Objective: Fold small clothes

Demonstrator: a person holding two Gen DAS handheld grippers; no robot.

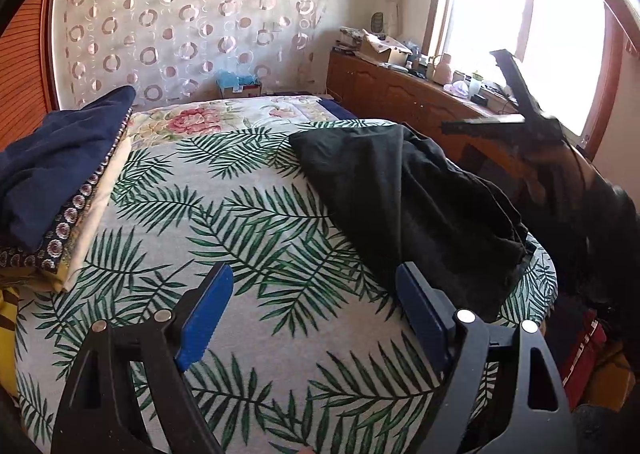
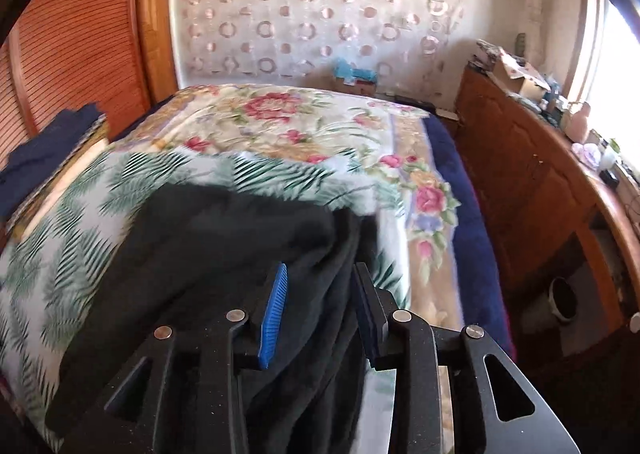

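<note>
Item: black garment [image 2: 224,254], crumpled on palm-print bedspread [image 1: 248,214], near bed's right edge.
Left gripper [image 1: 316,318]: jaws wide, empty, over bare spread beside garment.
Right gripper [image 2: 320,314]: jaws part-open above garment folds, pads not pressing cloth.
Step, judged: laying out before first fold.
Next: pinch edge, spread flat.
Nearby: stack of folded clothes [image 1: 52,178], left.
</note>
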